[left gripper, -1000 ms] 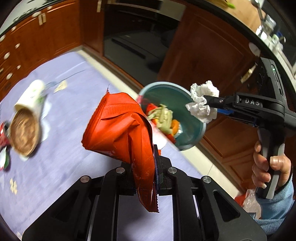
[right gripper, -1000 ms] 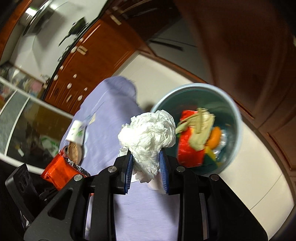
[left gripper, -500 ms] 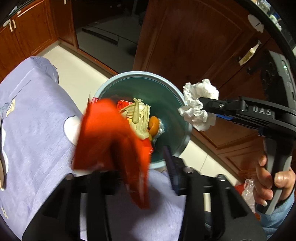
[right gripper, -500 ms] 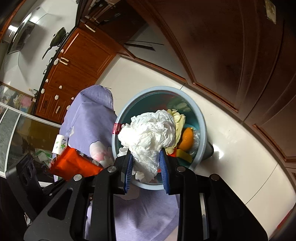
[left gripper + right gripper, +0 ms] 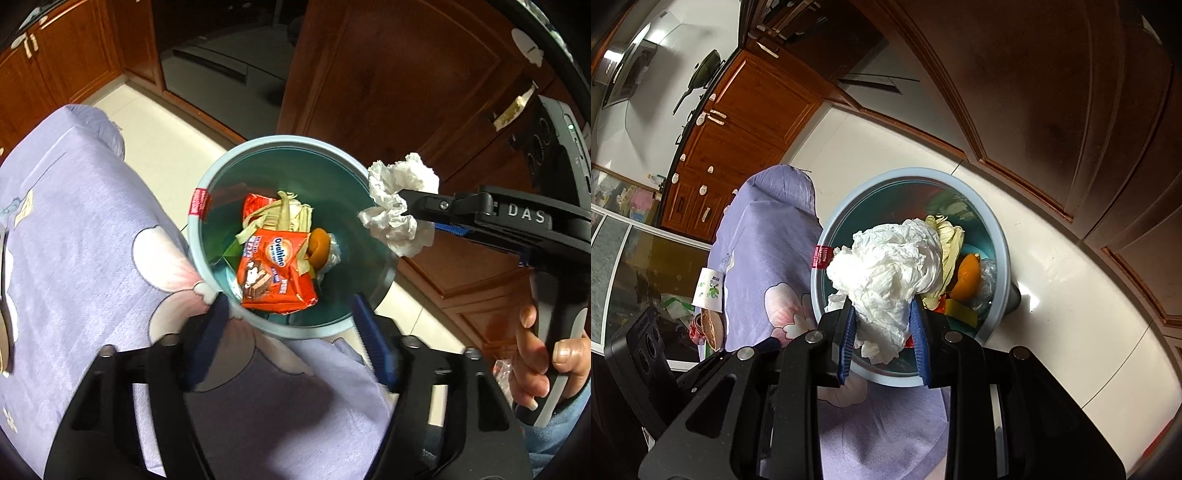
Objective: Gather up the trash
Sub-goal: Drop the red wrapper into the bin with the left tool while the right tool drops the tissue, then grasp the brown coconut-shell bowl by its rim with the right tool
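Observation:
A light blue trash bin (image 5: 221, 173) stands on the floor beside the table, holding several scraps. An orange snack wrapper (image 5: 277, 273) lies on top of the scraps inside it. My left gripper (image 5: 290, 332) is open and empty, held above the bin's near rim. My right gripper (image 5: 882, 332) is shut on a crumpled white tissue (image 5: 890, 273) and holds it over the bin (image 5: 1001, 243). The tissue (image 5: 400, 210) also shows in the left wrist view at the bin's right rim, pinched by the right gripper (image 5: 410, 212).
A lilac flowered cloth (image 5: 74, 240) covers the table (image 5: 768, 240). A tipped paper cup (image 5: 709, 288) and other litter lie on it at the left. Dark wooden cabinets (image 5: 406, 74) stand right behind the bin on the pale tiled floor (image 5: 1071, 288).
My left gripper opened and let go of the orange wrapper, which dropped into the bin. Both grippers moved from the table to above the bin. The right one kept hold of the tissue.

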A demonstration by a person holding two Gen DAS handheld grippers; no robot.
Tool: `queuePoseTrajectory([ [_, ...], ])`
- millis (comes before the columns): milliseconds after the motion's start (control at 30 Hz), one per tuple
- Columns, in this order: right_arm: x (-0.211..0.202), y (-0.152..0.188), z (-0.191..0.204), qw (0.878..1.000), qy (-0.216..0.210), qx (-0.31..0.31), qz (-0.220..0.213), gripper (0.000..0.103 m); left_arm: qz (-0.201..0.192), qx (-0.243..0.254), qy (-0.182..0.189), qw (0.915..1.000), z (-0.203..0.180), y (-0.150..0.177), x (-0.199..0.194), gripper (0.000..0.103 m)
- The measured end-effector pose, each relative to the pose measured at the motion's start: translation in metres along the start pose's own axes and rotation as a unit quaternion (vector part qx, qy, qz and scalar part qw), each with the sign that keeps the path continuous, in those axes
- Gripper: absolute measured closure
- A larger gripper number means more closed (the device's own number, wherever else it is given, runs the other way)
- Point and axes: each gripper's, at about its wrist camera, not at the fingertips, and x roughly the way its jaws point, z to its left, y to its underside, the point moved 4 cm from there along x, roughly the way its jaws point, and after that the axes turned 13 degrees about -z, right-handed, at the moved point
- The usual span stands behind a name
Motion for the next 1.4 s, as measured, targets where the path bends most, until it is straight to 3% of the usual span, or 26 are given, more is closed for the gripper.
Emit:
queuePoseTrajectory([
  [100, 0.005, 0.001, 0.007, 1.0, 0.001, -0.008, 0.005, 0.071, -0.009, -0.002, -0.005, 0.9999, 0.002, 0.001, -0.008, 0.025],
  [133, 0.008, 0.002, 0.011, 1.0, -0.001, -0.01, 0.01, 0.066, -0.01, -0.003, -0.005, 0.9999, 0.002, 0.002, -0.01, 0.019],
  [200, 0.009, 0.002, 0.015, 1.0, -0.006, -0.011, 0.012, 0.042, -0.02, -0.004, -0.009, 0.9998, 0.004, 0.003, -0.016, 0.012],
  [500, 0.009, 0.005, 0.022, 1.0, 0.008, -0.009, 0.011, 0.026, -0.026, -0.023, -0.016, 0.9993, 0.018, 0.01, -0.029, 0.009],
  [933, 0.005, 0.02, 0.031, 0.999, 0.043, -0.013, 0.022, 0.023, -0.045, -0.048, -0.015, 0.9977, 0.034, 0.02, -0.058, 0.009],
  [1167, 0.002, 0.032, 0.065, 0.998, 0.032, -0.041, 0.022, 0.023, -0.067, -0.069, -0.029, 0.9949, 0.056, 0.033, -0.085, 0.008],
  [1400, 0.015, 0.055, 0.109, 0.996, 0.018, -0.073, 0.039, 0.023, -0.089, -0.113, -0.056, 0.988, 0.103, 0.062, -0.117, 0.008],
])
